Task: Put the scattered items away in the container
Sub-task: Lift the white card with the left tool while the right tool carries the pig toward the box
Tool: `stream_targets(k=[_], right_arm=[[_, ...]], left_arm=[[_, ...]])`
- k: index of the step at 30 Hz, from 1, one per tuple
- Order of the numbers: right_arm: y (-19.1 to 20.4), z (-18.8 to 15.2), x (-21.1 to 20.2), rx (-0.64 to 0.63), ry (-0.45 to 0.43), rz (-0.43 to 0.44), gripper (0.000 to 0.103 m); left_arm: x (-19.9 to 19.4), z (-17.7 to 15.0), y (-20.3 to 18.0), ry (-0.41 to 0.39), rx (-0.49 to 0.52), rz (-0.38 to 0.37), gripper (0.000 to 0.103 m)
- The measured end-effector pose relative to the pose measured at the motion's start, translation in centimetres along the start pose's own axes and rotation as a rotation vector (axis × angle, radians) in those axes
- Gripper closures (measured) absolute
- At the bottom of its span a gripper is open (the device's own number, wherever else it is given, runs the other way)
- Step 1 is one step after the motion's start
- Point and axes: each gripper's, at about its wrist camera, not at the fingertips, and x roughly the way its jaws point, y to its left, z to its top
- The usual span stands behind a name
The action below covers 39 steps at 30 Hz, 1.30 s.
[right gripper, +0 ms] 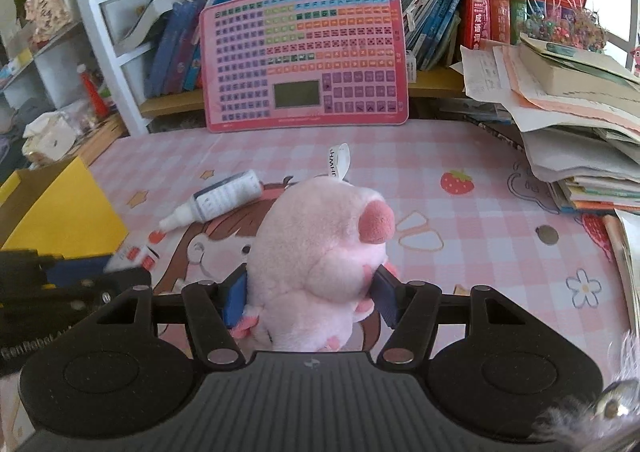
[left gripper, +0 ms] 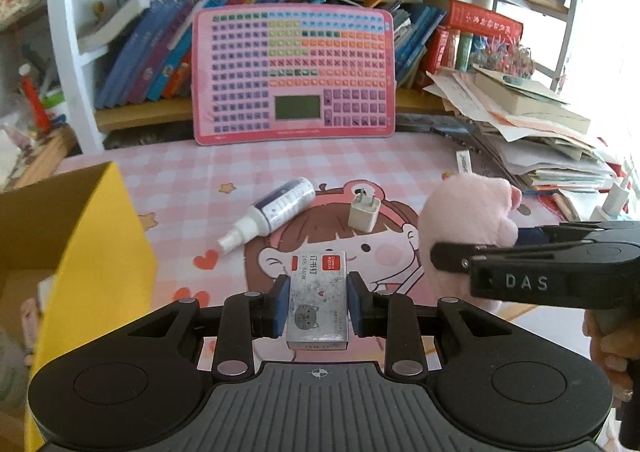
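Staple box (left gripper: 318, 294) clamped between left gripper (left gripper: 318, 306) pads, near centre, ready for yellow box (left gripper: 100, 252) at left. Pink plush (right gripper: 320, 264) squeezed in right gripper (right gripper: 310, 302), likely also bound there. Spray bottle (left gripper: 272, 212), charger plug (left gripper: 364, 212) lie loose on mat (right gripper: 480, 252), farther back.

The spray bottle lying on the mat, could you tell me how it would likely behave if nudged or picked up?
The spray bottle lies on its side and looks round, so a sideways nudge would probably roll it across the mat. Its smooth plastic may slip between tool pads. The narrow nozzle end seems the weaker place to grip, so the wider body is likely better.
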Motion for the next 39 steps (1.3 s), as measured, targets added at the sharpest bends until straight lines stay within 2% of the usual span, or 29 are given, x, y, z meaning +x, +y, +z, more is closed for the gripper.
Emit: stream_targets(k=[15, 25, 39], right_arm=[[3.3, -3.4, -4.9, -0.015, -0.004, -0.032, 0.043], [6.0, -4.8, -8.2, -0.010, -0.044, -0.041, 0.043], [10.9, -10.3, -12.1, 0.011, -0.018, -0.076, 0.043]], left_arm=[[-5.9, -2.1, 1.2, -0.063, -0.024, -0.092, 0.075], [-8.8, -3.9, 2.5, -0.087, -0.034, -0.132, 0.075], [-14.5, -8.6, 5.1, -0.088, -0.023, -0.168, 0.075]])
